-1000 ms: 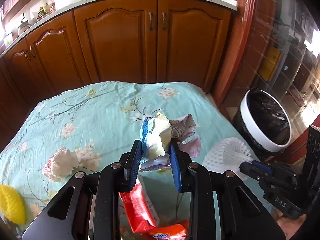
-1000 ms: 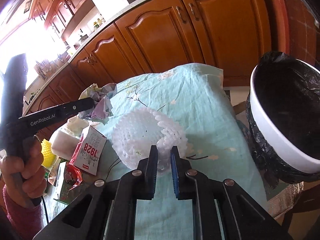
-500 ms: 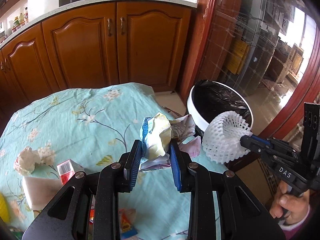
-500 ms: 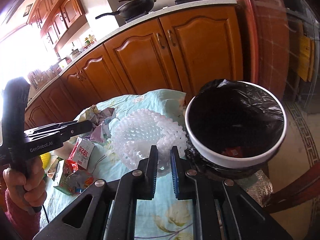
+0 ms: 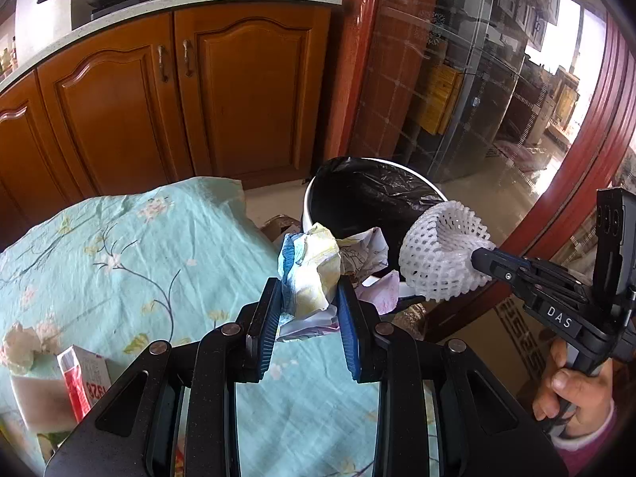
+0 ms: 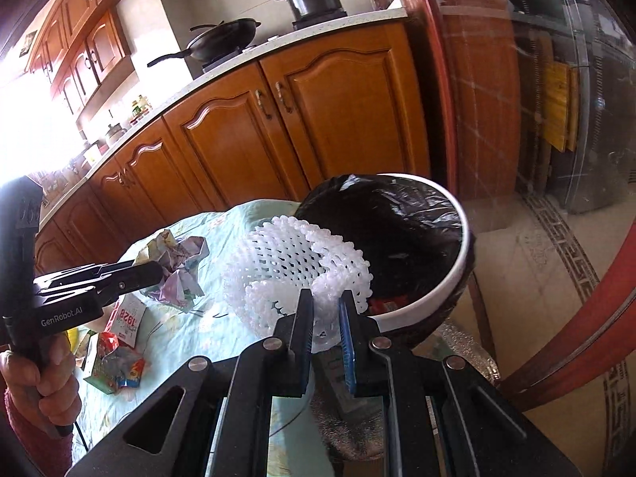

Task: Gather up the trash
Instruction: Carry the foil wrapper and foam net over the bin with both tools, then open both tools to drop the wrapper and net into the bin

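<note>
My left gripper (image 5: 309,296) is shut on a crumpled paper wad (image 5: 314,268), white, yellow and blue, held over the table's right edge just short of the bin. A white bin (image 5: 381,202) lined with a black bag stands beside the table. My right gripper (image 6: 326,306) is shut on a white foam fruit net (image 6: 290,262), which hangs at the bin's near rim (image 6: 445,290). In the left wrist view the net (image 5: 441,254) and the right gripper (image 5: 483,256) are at the right. The right wrist view shows the paper wad (image 6: 175,262) in the left gripper (image 6: 157,272).
A table with a pale green floral cloth (image 5: 131,262) carries more trash: a red-and-white carton (image 5: 85,377), a crumpled tissue (image 5: 18,348) and colourful wrappers (image 6: 115,365). Wooden cabinets (image 5: 222,95) stand behind, a red door frame (image 5: 572,190) to the right.
Both grippers have travelled right from over the table toward the bin, each carrying its item. The bin has come much closer in both views.
</note>
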